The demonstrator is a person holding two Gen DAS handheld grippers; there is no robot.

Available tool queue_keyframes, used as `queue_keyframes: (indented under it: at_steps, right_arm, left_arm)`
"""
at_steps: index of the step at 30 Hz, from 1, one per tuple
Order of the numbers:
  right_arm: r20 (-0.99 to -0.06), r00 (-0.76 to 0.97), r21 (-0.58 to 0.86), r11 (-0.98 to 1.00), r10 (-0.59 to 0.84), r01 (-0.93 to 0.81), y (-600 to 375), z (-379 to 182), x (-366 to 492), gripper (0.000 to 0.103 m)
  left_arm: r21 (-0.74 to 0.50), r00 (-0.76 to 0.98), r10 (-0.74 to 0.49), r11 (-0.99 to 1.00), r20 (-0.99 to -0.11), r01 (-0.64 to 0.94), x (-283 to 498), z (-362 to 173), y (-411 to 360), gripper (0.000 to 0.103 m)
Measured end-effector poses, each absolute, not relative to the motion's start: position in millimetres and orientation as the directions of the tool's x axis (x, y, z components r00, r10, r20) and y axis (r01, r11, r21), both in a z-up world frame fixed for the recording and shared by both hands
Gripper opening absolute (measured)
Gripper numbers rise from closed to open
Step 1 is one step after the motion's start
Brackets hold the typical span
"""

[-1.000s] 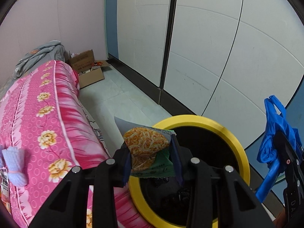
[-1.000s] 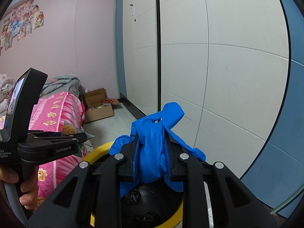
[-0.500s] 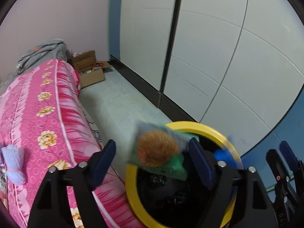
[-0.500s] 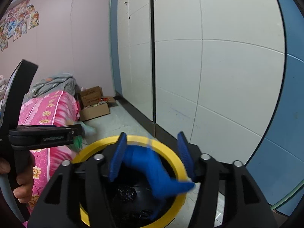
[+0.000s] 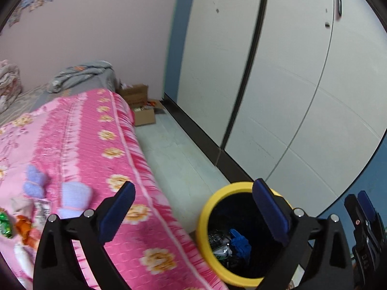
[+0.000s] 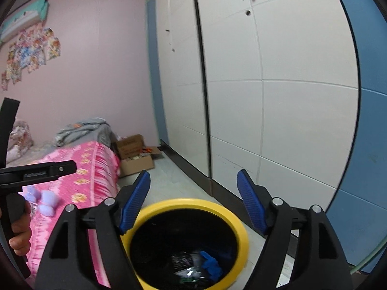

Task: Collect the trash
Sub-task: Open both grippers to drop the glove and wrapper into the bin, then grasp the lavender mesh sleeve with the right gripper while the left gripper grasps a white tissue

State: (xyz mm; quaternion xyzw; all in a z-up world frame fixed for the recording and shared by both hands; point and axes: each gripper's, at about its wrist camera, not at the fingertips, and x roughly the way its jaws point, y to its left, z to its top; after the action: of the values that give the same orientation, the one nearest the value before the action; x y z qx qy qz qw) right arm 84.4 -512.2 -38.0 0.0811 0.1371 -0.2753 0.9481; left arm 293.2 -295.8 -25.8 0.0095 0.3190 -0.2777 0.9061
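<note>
Blk left gripper (image 5: 191, 207) frame, blue ribbed pads (image 6: 250, 201), silver screws.

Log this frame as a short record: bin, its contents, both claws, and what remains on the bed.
bin: yellow-rimmed bin on the floor beside the bed
bin contents: blue bag, crumpled wrappers
left claw: jaws opening, nothing between them
right claw: jaws opening, nothing between them, above the bin
on bed: lilac socks, green wrapper, orange item
</note>
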Motion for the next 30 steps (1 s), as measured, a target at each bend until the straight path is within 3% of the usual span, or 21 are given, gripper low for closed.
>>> queue_keyframes:
  at_steps: [8,13,23,30]
  right_arm:
    - [-0.253,0.884,0.102,0.897,-0.394,0.429,-465.7,-0.1,88.4,0.078]
    - [-0.235,0.912,0.088,0.927,-0.336,0.364,-434.6,19.9,92.3,0.087]
    - [-0.318,0.932,0.121,0.968,-0.172,0.22,-394.4,24.2,144.3,0.092]
    - [-0.328,0.942,0.13,0.984,-0.071,0.12,-367.6,20.9,183.4,0.095]
  left_arm:
    - [-0.187,0.733,-0.46,0.884,-0.5,0.428,275.4,18.7,-210.8,0.095]
    - [-0.182,0.769,-0.423,0.905,-0.479,0.384,263.6,34.0,-164.6,0.095]
    - [-0.12,0.828,-0.274,0.961,-0.489,0.248,248.9,30.9,-72.4,0.095]
    - [-0.112,0.849,-0.234,0.972,-0.475,0.205,229.1,20.2,-17.2,0.095]
